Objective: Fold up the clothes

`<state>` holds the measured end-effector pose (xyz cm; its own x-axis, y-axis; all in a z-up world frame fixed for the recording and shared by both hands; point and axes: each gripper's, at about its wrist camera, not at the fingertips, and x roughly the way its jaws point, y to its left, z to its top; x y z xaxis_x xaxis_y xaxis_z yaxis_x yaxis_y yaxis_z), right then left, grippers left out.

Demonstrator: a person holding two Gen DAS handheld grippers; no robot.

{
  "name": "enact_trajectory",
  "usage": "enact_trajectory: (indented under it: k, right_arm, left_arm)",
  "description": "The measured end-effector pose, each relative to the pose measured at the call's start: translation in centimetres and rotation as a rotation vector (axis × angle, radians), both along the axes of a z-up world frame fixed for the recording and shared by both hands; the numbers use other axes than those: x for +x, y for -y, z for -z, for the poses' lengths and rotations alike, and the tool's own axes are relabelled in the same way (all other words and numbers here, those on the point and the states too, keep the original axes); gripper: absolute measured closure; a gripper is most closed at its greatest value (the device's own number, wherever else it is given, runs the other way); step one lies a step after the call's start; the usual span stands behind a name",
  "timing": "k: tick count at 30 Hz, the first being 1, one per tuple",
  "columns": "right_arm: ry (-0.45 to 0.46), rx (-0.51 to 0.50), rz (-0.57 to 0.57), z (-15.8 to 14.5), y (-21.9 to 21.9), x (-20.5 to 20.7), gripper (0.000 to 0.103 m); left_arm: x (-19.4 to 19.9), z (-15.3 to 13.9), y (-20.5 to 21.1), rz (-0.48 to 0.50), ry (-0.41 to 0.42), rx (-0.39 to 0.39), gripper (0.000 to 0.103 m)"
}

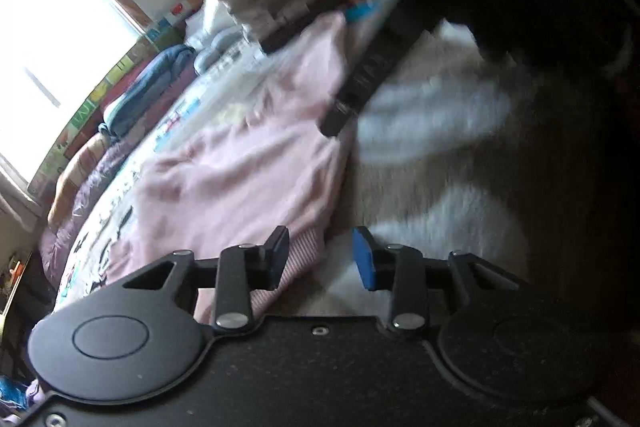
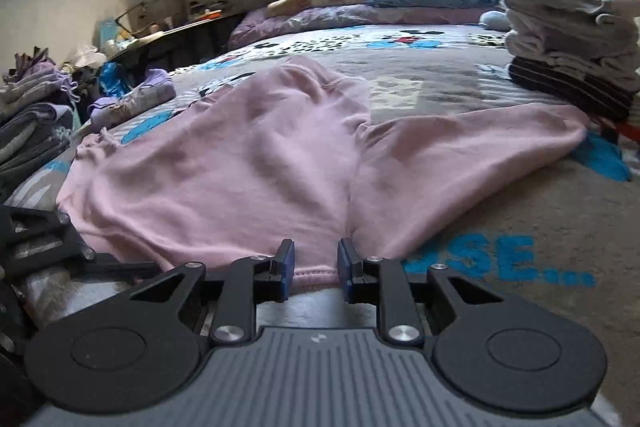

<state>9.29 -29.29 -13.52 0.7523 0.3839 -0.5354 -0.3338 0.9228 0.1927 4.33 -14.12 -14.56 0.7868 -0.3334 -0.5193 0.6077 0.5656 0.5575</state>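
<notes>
My right gripper straddles the pink top hem, jaws narrow, not pinching, ready to fold; left gripper part-open, empty.

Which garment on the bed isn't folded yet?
The pink top, spread flat right ahead of the right hand-held gripper. The others sit folded in the stack at right.

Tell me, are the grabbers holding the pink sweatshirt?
No. The left gripper and right gripper are both open over the pink sweatshirt's hem, pinching nothing.
</notes>
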Motion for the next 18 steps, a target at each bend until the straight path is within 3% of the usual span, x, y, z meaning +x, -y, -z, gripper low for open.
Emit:
enact_trajectory:
  k: [6, 10, 12, 15, 16, 18]
  right_arm:
    - [0.054, 0.082, 0.047, -0.6, 1.8, -1.7, 0.077]
    - [0.095, 0.088, 0.062, -1.5, 1.8, -0.7, 0.076]
    - [0.072, 0.065, 0.058, -1.4, 1.4, 0.7, 0.076]
    - [0.028, 0.024, 0.05, -1.0, 0.6, 3.0, 0.077]
    - [-0.031, -0.004, 0.064, -0.1, 0.6, 4.0, 0.077]
    - [-0.074, 0.048, 0.072, 1.0, 2.0, 4.3, 0.081]
  left_arm:
    - [0.5, 0.7, 1.4, 0.004, -0.011, 0.001, 0.065]
    - [1.2, 0.1, 2.4, -0.012, 0.02, -0.048, 0.065]
    - [1.7, 0.0, 2.8, -0.027, 0.03, -0.075, 0.065]
    - [2.9, 0.6, 3.1, -0.033, -0.043, -0.072, 0.067]
    - [3.4, 0.8, 3.1, -0.035, -0.067, -0.071, 0.067]
    - [4.0, 0.7, 2.8, -0.043, -0.115, -0.097, 0.067]
